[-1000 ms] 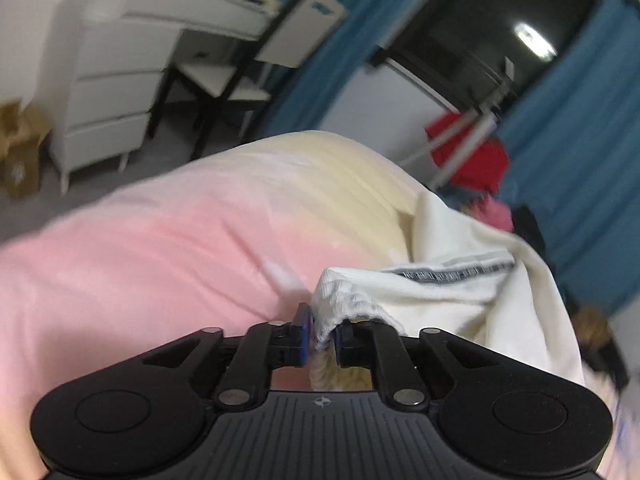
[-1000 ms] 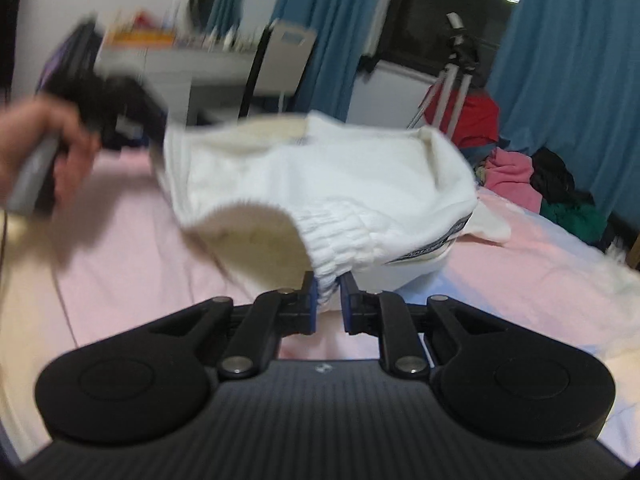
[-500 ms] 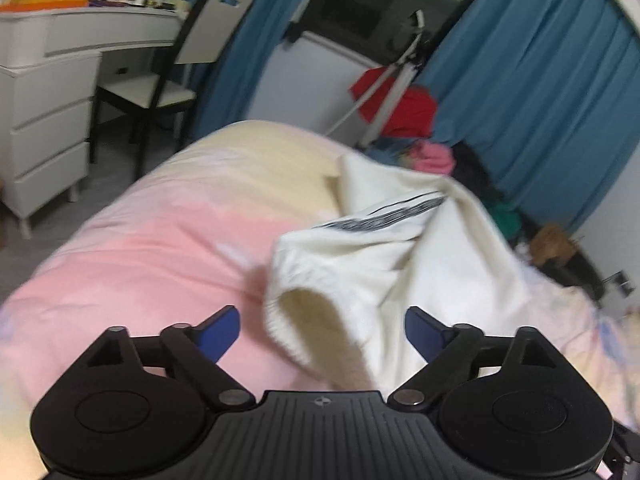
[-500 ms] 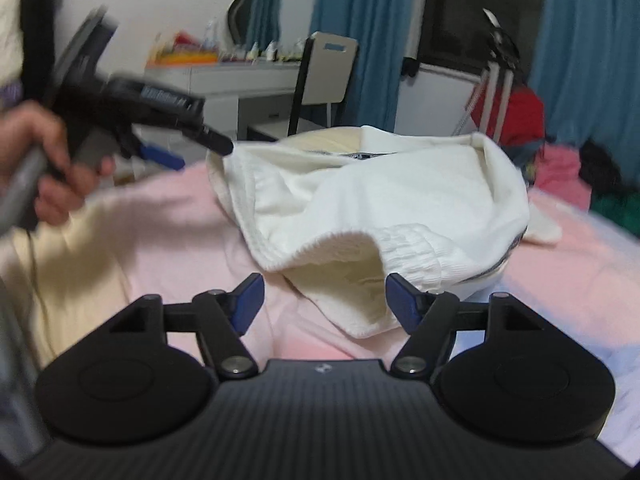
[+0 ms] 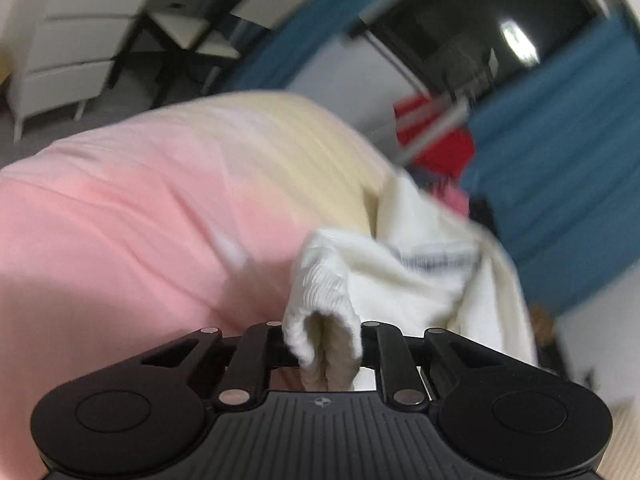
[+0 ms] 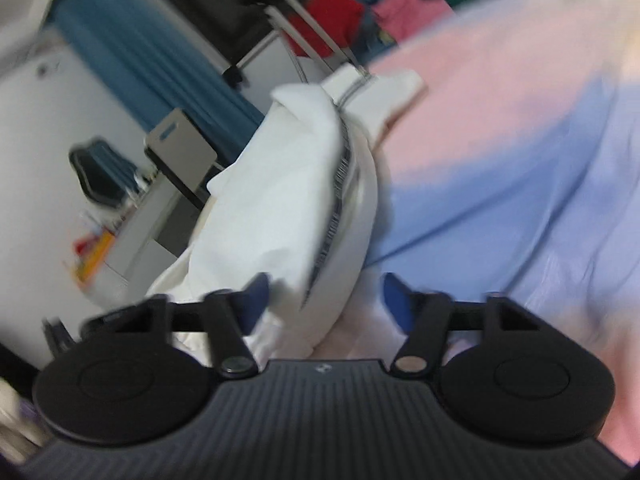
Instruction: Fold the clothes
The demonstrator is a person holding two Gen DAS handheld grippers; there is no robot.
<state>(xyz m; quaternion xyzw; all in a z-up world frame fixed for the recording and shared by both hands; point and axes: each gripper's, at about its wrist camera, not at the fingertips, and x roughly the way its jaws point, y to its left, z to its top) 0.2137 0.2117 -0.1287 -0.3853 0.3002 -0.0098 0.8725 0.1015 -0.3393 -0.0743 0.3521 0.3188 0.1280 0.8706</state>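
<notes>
White sweatshirt (image 5: 404,280): its ribbed cuff is bunched and pinched between the left gripper's (image 5: 323,344) jaws. The right gripper (image 6: 324,300) is spread, the garment lying between and beyond its fingers on the pastel bedsheet (image 6: 500,168). Its striped label's writing is unreadable.

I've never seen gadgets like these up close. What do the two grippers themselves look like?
Both look alike: the left gripper and the right gripper each have a matte black ribbed body with a small round emblem, two round black discs at the sides, and black linkage bars with silver pivot pins. Blue pads show on the right one's fingers; the left one's are hidden. No cables or sleeves are visible.
</notes>
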